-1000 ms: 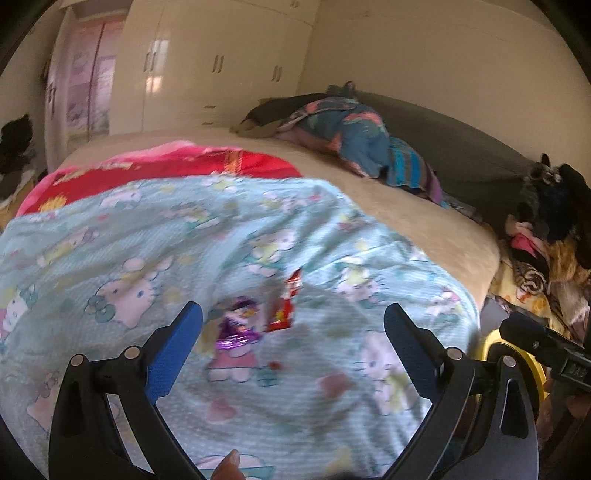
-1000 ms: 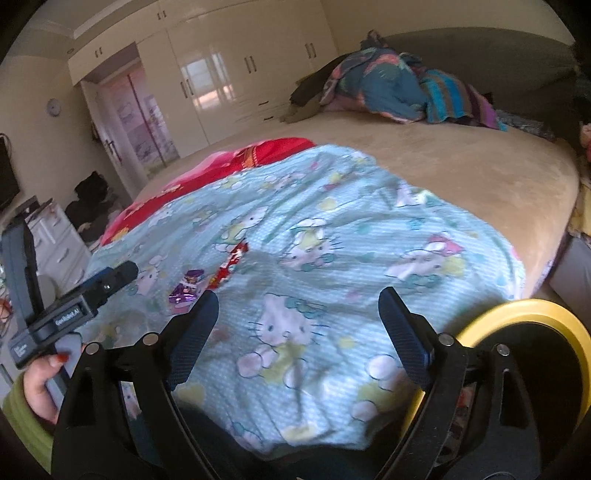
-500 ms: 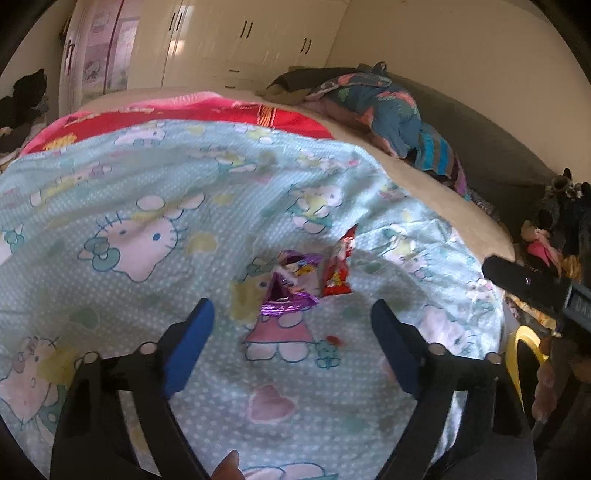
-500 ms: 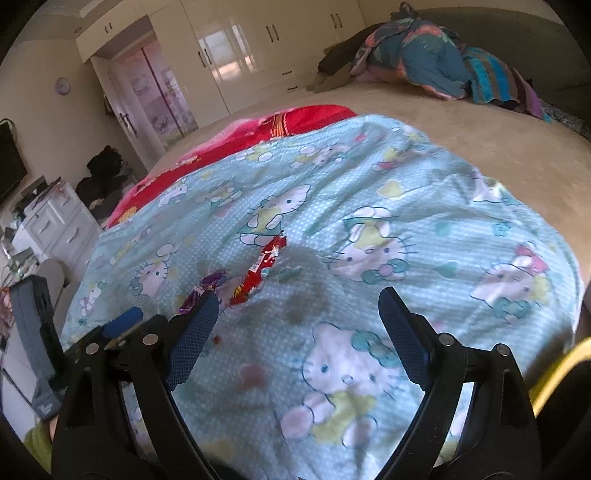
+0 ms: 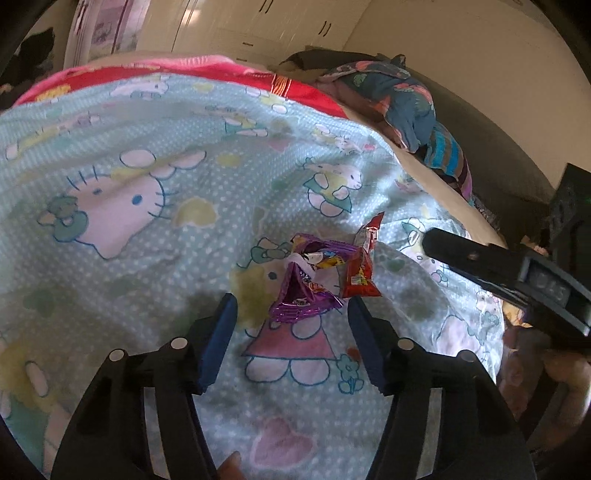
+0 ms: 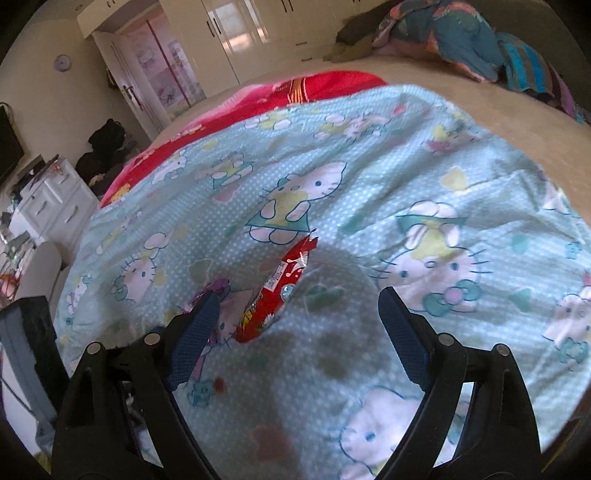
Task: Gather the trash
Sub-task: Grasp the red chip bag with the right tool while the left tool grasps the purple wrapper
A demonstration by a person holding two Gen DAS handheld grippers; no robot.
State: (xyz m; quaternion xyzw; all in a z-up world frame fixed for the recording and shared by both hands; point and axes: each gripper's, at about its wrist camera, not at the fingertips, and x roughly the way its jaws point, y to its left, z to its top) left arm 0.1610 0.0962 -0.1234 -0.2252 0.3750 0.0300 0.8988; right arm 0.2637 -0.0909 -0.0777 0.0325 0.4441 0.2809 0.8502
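Two snack wrappers lie side by side on the pale blue cartoon-cat blanket [image 5: 147, 155]. The crumpled purple wrapper [image 5: 303, 291] sits just ahead of my left gripper [image 5: 291, 304], its lower edge level with the blue fingertips [image 5: 227, 314]. The jaws are closing and neither pad touches it. The red wrapper [image 5: 360, 269] lies right of it. In the right wrist view the red wrapper [image 6: 280, 288] lies ahead of my right gripper [image 6: 299, 299], which is open and holds nothing. The purple wrapper [image 6: 218, 288] is mostly hidden behind its left finger [image 6: 195, 332].
The right gripper's finger [image 5: 480, 266] reaches in from the right in the left wrist view. A red blanket [image 6: 295, 88] and a heap of clothes [image 6: 443, 33] lie further up the bed. White wardrobes [image 6: 229, 33] and a white dresser [image 6: 55, 199] stand beyond.
Both grippers have dropped closer to the wrappers. The left jaws have narrowed around the purple wrapper's place. The right gripper has swung left, away from a yellow-rimmed bin, onto the red wrapper.
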